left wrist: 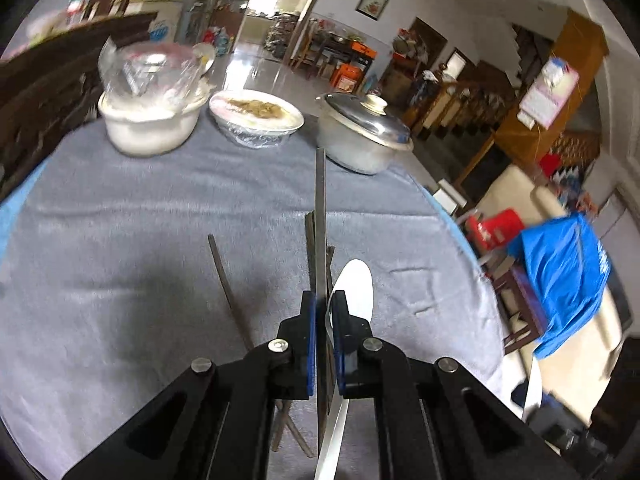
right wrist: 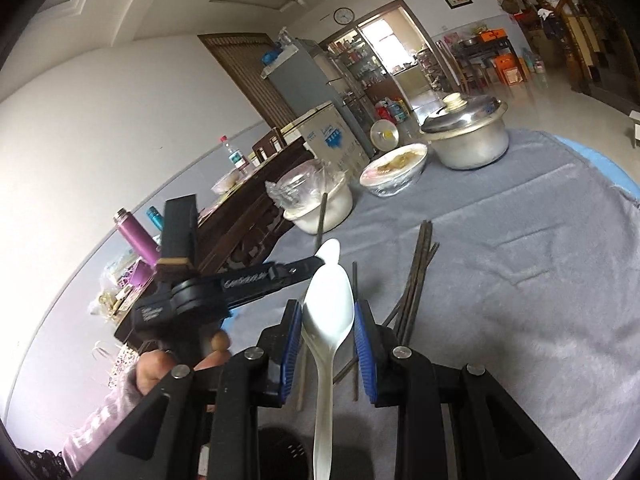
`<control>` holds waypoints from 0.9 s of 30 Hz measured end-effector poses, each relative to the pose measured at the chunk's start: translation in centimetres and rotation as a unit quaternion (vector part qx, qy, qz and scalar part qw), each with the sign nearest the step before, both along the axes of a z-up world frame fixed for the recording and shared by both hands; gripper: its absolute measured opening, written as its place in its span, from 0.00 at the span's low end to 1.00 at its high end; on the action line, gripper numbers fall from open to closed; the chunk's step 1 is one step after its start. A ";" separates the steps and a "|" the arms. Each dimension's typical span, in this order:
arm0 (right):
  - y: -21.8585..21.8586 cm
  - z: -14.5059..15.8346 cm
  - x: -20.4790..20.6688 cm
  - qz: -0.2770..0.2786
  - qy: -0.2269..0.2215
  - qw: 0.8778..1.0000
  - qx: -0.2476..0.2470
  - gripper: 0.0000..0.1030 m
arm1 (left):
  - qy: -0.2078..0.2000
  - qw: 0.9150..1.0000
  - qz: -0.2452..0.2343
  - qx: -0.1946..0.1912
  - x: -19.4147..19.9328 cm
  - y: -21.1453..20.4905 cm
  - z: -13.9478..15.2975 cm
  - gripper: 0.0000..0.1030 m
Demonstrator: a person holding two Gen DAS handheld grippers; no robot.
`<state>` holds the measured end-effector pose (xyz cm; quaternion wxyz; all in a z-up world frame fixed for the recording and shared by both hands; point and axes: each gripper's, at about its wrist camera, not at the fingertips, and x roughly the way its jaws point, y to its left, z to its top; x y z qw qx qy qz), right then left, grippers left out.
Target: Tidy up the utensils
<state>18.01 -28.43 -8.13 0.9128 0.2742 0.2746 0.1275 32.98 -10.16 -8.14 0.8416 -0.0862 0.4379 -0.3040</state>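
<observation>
The left gripper is clamped tight on 1 dark chopstick, which juts straight toward 12 o'clock above the cloth — pinched near its middle, probably so it carries without tipping. The right gripper has a white spoon between its blue pads, jaws partly apart to suit the bowl's width; the pads seem to touch the bowl's sides, handle trailing back toward 6 o'clock.

More chopsticks lie loosely bunched on the grey tablecloth at about 1 o'clock of the spoon, with single sticks strewn beside them, not yet gathered.

The chopsticks are slim, dark and matte; the spoon is smooth, glossy, likely plastic or ceramic. The cloth looks soft and napped. At 12 o'clock stand a dull metal lidded pot and 2 film-covered bowls.
</observation>
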 end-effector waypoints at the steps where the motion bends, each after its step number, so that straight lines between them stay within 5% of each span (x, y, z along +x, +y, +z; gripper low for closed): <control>1: 0.2 0.0 -0.2 0.003 0.001 1.000 -0.001 0.28 | 0.010 1.000 0.006 -0.002 0.2 0.2 -0.5 0.08; 14: 0.4 -0.2 -0.6 0.007 -0.003 1.000 0.000 0.28 | 0.066 0.996 0.034 0.052 1.9 1.6 -5.1 0.10; 17: 0.3 -0.4 -0.3 0.007 -0.001 1.000 0.004 0.28 | 0.070 0.995 0.018 0.063 2.0 0.1 -5.2 0.30; 19: 0.1 -0.6 0.0 0.006 0.004 1.000 0.004 0.28 | 0.078 0.993 0.012 0.083 2.3 -1.1 -5.8 0.53; 24: -0.6 -1.2 0.2 0.000 0.012 1.000 0.006 0.28 | 0.123 0.985 -0.001 0.117 4.4 -3.8 -8.9 0.56; 27: -1.1 -1.7 0.3 -0.004 0.019 1.000 0.009 0.28 | 0.098 0.987 -0.010 0.130 4.6 -4.9 -8.9 0.56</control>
